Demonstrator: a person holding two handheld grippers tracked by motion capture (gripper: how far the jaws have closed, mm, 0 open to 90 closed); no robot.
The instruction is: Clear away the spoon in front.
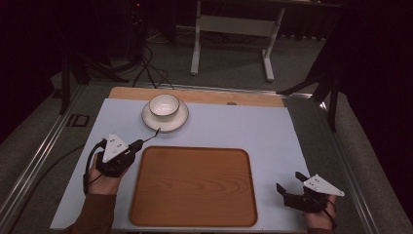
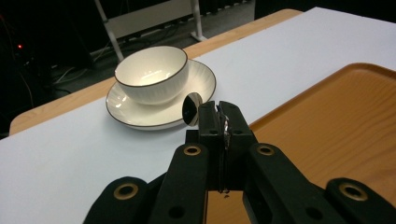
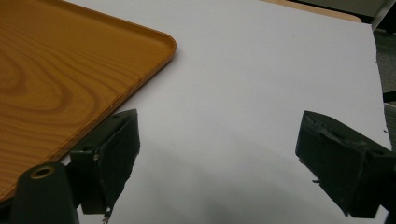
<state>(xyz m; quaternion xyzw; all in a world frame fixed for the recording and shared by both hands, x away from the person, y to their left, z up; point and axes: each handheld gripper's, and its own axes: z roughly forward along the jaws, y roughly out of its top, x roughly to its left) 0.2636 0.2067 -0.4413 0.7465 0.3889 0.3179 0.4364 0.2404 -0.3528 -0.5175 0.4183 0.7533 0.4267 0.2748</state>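
Shiny metal spoon [image 2: 192,108] pinched in black left gripper [image 2: 219,122]

One bowl [image 1: 164,106], one saucer [image 1: 165,122], one spoon [image 2: 192,109], one tray [image 1: 194,186].

A: High view dim overall; corners fall to near black, vignetted; white table cover [image 1: 234,126] the brightest patch; soft grain, low sharpness.

B: Light from above; faint shadow under the plate [image 1: 165,117]; mild sheen on the tray [image 1: 195,187].

A: Left gripper view brighter; glare spots inside the bowl [image 2: 152,73]; near jaws slightly soft; background dark.

B: Right gripper view evenly lit; jaws blurred up close; soft grey shadow on the cover between them.
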